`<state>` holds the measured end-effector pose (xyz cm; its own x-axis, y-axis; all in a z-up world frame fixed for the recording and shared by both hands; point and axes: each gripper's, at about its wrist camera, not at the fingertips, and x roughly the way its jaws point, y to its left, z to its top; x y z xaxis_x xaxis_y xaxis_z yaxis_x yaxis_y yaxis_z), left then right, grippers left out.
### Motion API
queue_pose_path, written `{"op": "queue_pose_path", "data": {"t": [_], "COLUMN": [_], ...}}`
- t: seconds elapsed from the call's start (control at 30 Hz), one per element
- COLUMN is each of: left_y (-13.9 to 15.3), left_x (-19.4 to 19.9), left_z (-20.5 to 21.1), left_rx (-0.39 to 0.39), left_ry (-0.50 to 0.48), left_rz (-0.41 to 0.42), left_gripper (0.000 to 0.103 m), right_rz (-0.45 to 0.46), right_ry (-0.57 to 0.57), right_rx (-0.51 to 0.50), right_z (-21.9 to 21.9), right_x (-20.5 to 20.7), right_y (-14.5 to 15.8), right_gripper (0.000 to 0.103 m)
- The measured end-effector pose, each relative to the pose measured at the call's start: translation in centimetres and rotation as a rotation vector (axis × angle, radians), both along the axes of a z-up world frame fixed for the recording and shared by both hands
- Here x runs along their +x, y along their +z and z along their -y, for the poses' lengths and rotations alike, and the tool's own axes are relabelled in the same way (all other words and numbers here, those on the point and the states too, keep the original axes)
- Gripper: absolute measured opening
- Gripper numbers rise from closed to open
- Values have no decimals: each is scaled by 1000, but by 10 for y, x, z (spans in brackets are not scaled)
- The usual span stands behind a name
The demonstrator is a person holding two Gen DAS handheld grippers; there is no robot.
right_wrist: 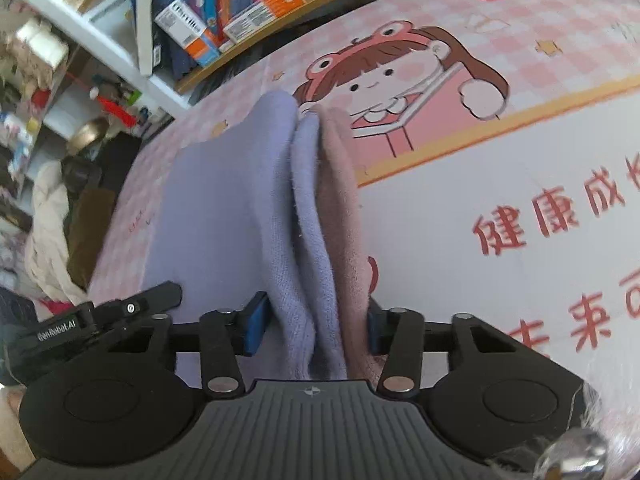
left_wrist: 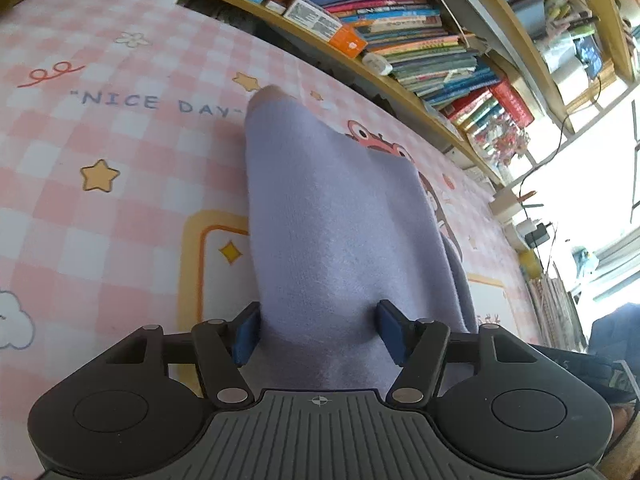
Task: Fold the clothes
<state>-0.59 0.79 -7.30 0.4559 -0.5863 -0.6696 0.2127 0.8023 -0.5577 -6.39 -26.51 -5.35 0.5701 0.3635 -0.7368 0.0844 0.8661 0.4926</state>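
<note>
The soft lavender fleece garment [left_wrist: 340,220] lies on the pink checked cartoon-print mat [left_wrist: 112,152], its long axis running from each gripper toward twelve o'clock. The left gripper [left_wrist: 318,330] straddles its near edge, jaws spread, blue pads [left_wrist: 246,330] not visibly pressing. The right gripper [right_wrist: 316,330] pinches bunched lavender and dusty-pink folds [right_wrist: 344,208]. Both point steeply down at the mat.
</note>
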Motion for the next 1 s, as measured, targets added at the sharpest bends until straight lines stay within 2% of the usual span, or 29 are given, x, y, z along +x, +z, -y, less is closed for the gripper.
{"op": "queue_pose_path", "data": {"t": [0.07, 0.17, 0.2, 0.3, 0.33, 0.43, 0.53, 0.6, 0.7, 0.8, 0.9, 1.0], "left_y": [6, 23, 25, 19, 15, 8, 2, -1, 0, 1, 10, 24], "left_x": [-2, -14, -15, -9, -6, 0, 4, 5, 4, 3, -7, -18], "left_z": [8, 23, 24, 19, 16, 8, 5, 4, 8, 13, 18, 24], "left_rx": [47, 162, 177, 154, 137, 85, 39, 23, 28, 37, 60, 76], "left_ry": [-8, -39, -47, -43, -37, -25, -19, -13, 3, 22, 48, 73], "left_rz": [24, 132, 148, 104, 80, 40, 11, 4, 9, 17, 54, 97], "left_gripper": [56, 53, 53, 55, 59, 61, 62, 62, 60, 53, 48, 48], "right_rz": [31, 115, 142, 108, 84, 23, -20, -16, -15, 4, 82, 141], "right_ry": [37, 113, 137, 114, 91, 41, 17, 16, 36, 82, 142, 174], "right_rx": [-79, -233, -279, -234, -190, -91, -37, -15, -18, -59, -155, -170], "right_z": [-11, -34, -41, -33, -26, -11, -6, -4, -5, -10, -19, -14], "right_x": [0, -8, -12, -11, -9, -4, 1, 3, 7, 9, 3, 1], "right_y": [6, 19, 23, 16, 13, 5, -4, -5, -4, 0, 11, 22], "right_gripper": [32, 26, 26, 26, 28, 36, 44, 45, 43, 33, 28, 26]}}
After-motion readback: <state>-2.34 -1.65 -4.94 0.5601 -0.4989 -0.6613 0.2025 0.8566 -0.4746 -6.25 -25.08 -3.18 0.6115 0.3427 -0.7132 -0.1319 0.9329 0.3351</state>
